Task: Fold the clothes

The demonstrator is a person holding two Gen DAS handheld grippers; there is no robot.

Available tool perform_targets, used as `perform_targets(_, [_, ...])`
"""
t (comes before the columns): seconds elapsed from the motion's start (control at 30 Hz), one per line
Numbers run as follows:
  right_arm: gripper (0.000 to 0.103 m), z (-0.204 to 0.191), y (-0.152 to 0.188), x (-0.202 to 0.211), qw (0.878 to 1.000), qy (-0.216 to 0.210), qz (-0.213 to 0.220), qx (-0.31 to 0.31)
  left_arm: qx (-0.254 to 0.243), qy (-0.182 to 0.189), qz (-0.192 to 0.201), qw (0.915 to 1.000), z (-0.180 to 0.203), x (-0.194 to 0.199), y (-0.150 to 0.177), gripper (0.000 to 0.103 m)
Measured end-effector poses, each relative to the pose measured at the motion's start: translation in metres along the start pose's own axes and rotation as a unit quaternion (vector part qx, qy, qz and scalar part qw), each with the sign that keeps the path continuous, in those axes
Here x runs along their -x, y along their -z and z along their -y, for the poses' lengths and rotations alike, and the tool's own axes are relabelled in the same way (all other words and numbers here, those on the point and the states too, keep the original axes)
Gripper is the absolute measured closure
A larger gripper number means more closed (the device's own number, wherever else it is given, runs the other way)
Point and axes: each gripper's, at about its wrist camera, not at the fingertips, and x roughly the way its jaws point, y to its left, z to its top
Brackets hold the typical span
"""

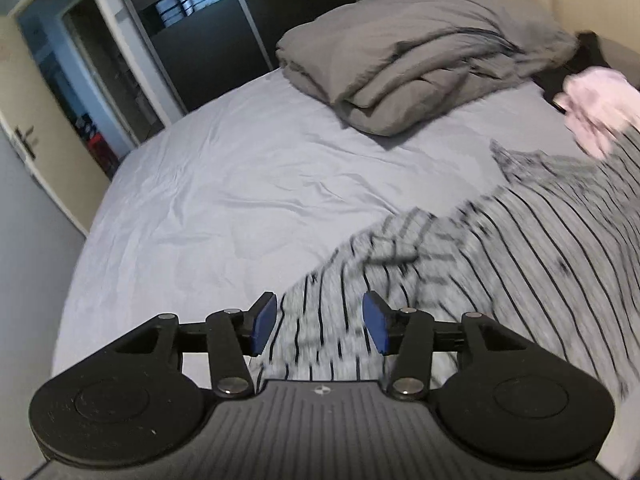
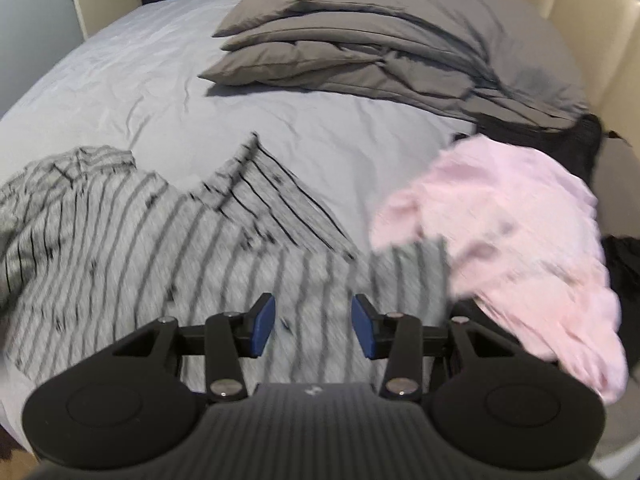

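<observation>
Lying spread on the near bed sheet point(image 2: 120, 80), the striped shirt point(image 2: 140, 240) appears light and limp, best pinched at hem corners; left gripper point(image 1: 320, 322) and right gripper point(image 2: 313, 322) hover spread, empty.

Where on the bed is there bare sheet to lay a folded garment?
Bare sheet runs between the striped shirt and the folded grey duvet, out to the bed's far edge. It is crowded where the pink garment overlaps the shirt, near dark clothes.

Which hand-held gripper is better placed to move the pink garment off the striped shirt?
Right hand-held gripper: open, with the pink garment close beside it, overlapping the striped shirt. In the left wrist view it lies far off.
</observation>
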Motion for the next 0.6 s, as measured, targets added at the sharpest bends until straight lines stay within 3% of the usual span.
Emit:
perform_targets(0.1, [0.058,-0.007,-0.024,-0.028,1.0,-0.015,-0.002,0.004,0.024,0.02,-0.005,0.9995,-0.01,-0.032,-0.014,0.057])
perform_targets(0.27, [0.057,-0.016,-0.06,-0.077,0.999,-0.038,-0.002,0.008,0.02,0.041,-0.022,0.9987,-0.01,-0.084,-0.03,0.046])
perform_targets(0.6, [0.05,-0.013,-0.111,-0.165,0.998,-0.063,0.011,-0.001,0.024,0.111,-0.058,0.9918,0.011,-0.177,-0.04,0.044])
